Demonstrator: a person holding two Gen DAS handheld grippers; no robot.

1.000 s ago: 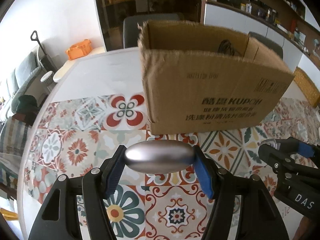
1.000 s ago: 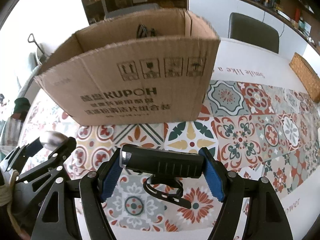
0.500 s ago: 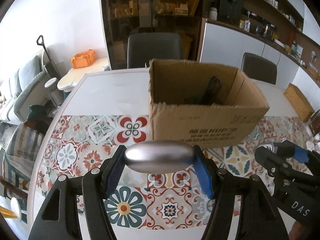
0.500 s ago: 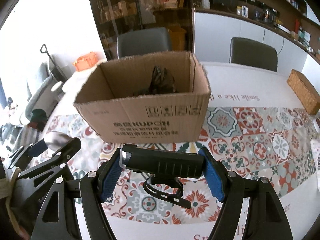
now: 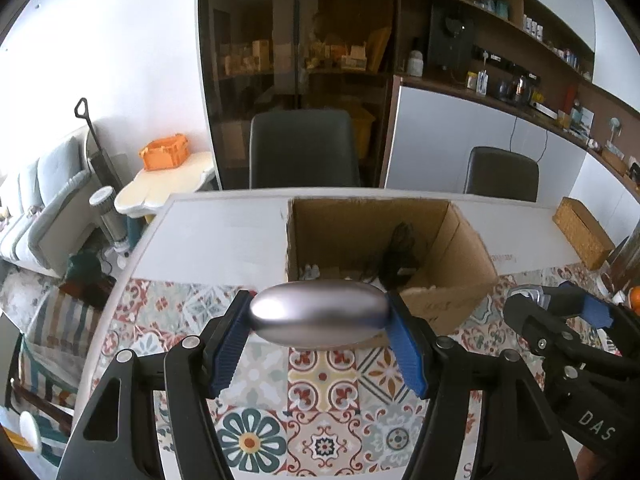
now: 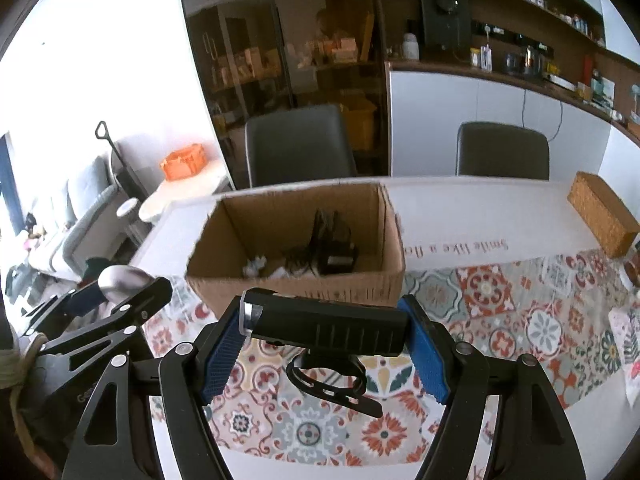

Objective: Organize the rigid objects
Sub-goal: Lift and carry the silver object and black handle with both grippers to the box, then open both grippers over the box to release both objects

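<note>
Near the cardboard box (image 5: 448, 248), left gripper (image 5: 320, 340) clamps a smooth, slippery-looking metal oval (image 5: 320, 314) endwise; right gripper (image 6: 326, 354) pinches a rigid black bike light (image 6: 326, 326) by its ends.

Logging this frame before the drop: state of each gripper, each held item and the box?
Left gripper: shut on the metal oval.
Metal oval: held crosswise, off the table.
Right gripper: shut on the black light.
Black light: held crosswise, strap mount hanging below.
Cardboard box: open-topped, upright on the table, dark cables and small items inside.
</note>
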